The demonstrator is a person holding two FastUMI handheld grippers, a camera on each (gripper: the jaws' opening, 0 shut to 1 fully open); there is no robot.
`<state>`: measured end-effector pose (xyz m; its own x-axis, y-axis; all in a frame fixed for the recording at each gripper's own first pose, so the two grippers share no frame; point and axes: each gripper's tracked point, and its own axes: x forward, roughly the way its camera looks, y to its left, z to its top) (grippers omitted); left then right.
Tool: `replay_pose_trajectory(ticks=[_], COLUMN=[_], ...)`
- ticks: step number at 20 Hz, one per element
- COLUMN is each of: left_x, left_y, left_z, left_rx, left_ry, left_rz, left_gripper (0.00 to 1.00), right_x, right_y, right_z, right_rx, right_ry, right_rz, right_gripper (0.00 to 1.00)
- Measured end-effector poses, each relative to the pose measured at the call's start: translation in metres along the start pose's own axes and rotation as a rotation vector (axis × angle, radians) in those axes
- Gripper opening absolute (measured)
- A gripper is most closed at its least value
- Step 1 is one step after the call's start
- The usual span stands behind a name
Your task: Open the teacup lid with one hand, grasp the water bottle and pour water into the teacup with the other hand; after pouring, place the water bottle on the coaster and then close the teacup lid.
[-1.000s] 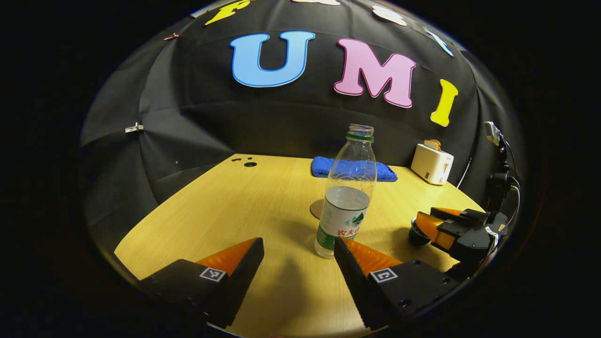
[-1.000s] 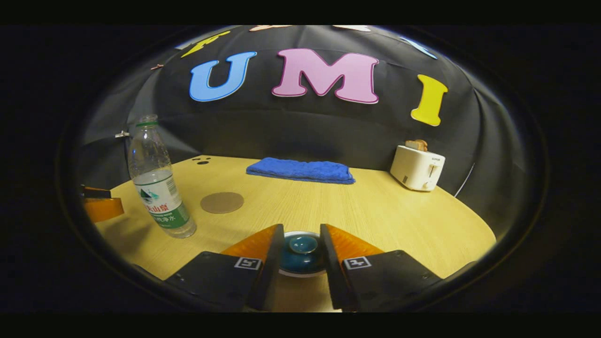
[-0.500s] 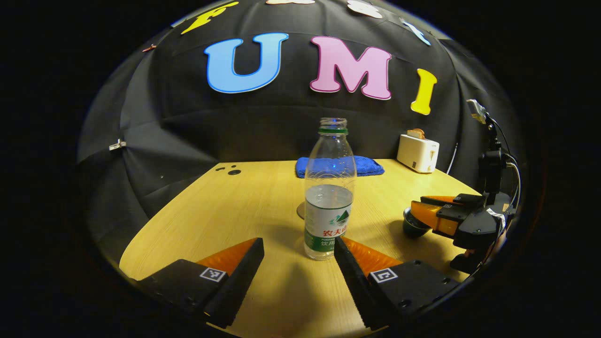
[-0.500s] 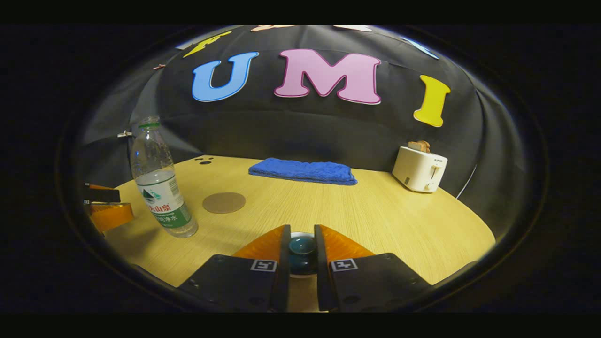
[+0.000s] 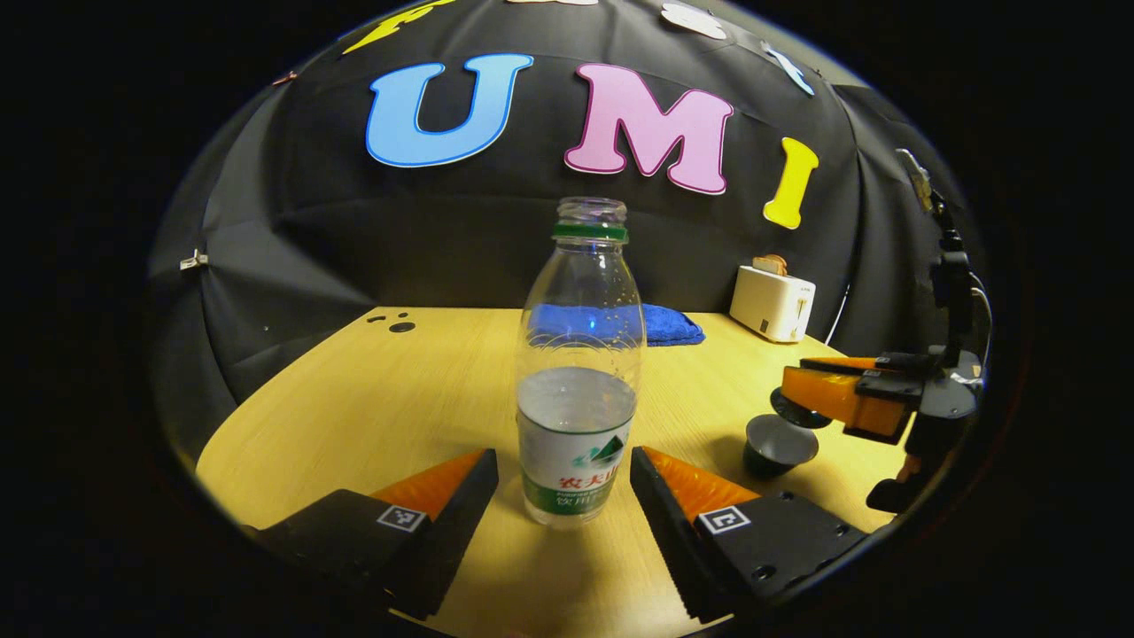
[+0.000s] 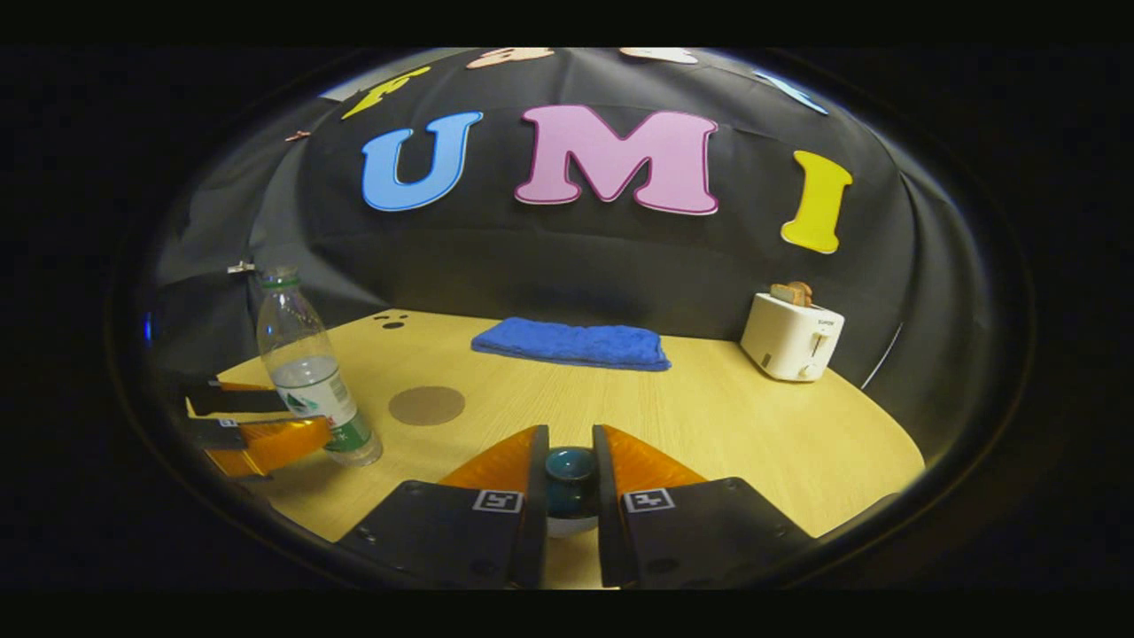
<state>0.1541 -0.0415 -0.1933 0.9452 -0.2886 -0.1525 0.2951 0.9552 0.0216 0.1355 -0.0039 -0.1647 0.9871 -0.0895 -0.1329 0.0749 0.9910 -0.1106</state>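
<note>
One open teacup (image 5: 777, 446) shows in left gripper view.

path: bare table (image 5: 372, 399) lower left of left gripper view | obstacles: water bottle (image 5: 580, 372) centre, teacup (image 5: 776, 446) lower right, toaster (image 5: 772, 301) right

Left gripper (image 5: 563, 496): two wedge-shaped fingers on dark, blocky mounts, each mount carrying a small square black-and-white marker and a few round screw holes (clearest on the right-hand mount). The inner edge of that finger is finely ridged.

Right gripper (image 6: 570, 483): same build, with matching square markers. In the left gripper view it (image 5: 819, 412) shows a dark upright post with cables behind.
</note>
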Motion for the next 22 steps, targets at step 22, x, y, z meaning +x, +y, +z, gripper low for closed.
replay_pose_trajectory(ticks=[22], left_x=[0.070], left_y=[-0.025], left_z=[0.028], left_rx=[0.928], left_ry=[0.006], left_rz=[0.019], left_gripper=[0.78], right_x=[-0.048], right_y=[-0.090], right_z=[-0.031], right_rx=[0.042], right_ry=[0.054], right_rz=[-0.129], right_gripper=[0.26])
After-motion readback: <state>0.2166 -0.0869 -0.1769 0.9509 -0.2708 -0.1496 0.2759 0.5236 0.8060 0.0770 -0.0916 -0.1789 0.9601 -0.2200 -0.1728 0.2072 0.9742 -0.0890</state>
